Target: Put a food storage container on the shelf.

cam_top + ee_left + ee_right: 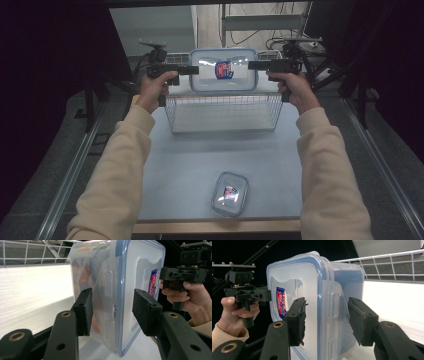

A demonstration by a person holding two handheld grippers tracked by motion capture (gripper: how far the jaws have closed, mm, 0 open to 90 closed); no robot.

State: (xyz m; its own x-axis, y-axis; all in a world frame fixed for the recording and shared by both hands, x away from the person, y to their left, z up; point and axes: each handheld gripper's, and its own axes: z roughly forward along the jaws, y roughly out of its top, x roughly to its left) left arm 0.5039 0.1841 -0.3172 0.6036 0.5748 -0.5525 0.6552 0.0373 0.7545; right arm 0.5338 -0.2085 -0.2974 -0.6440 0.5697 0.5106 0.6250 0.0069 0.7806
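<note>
A large clear food box with a blue-rimmed lid and a red-and-blue sticker hangs in the air over the far side of a wire basket. My left gripper is shut on its left end and my right gripper is shut on its right end. In the left gripper view the box stands on edge between the pads of my left gripper, at a side latch. In the right gripper view my right gripper clamps the box at the opposite latch.
A small clear lidded box with the same sticker lies near the front edge of the pale table. The white wire basket stands at the table's far end. Dark stands and cables surround the table.
</note>
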